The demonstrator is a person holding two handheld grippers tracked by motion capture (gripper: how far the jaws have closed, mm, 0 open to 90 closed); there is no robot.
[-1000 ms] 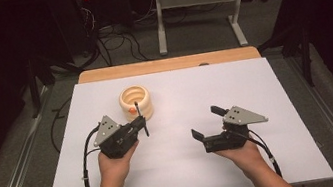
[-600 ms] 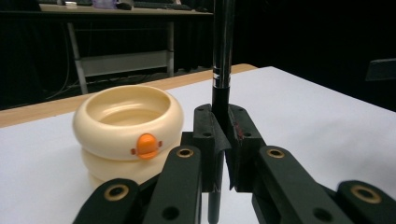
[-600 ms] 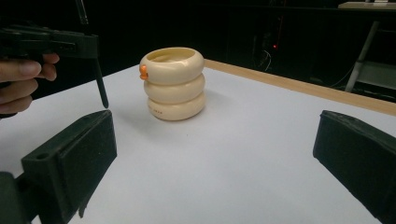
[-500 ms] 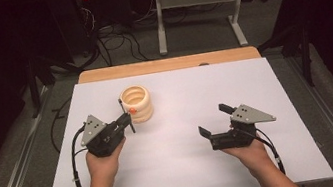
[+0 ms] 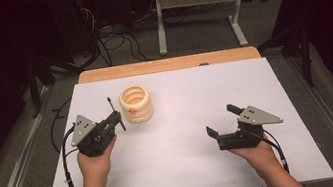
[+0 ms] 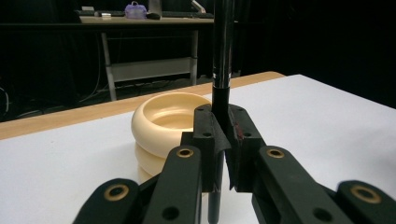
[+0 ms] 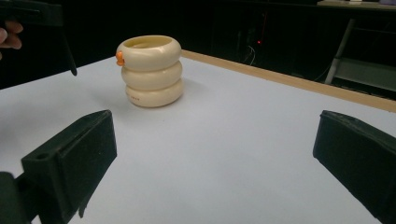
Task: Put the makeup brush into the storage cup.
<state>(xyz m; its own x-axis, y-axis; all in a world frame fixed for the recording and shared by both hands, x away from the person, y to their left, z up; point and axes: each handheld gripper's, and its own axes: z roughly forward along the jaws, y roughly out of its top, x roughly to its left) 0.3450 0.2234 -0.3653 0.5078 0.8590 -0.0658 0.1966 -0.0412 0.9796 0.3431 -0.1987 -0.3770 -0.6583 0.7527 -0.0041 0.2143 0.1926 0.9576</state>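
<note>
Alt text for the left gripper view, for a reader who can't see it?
The left gripper is shut on an upright black pen, just in front of a cream ribbed cup on the white table.

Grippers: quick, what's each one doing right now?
Left gripper: shut on a black pen, held upright beside the cream ringed holder.
Right gripper: open, holding nothing.

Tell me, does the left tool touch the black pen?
Touching. In the left gripper view, the left tool is shut on the pen, pads pressing both sides.

White table top (image 5: 273,76), wooden edge (image 5: 167,64), perhaps cables (image 5: 116,43) behind.
</note>
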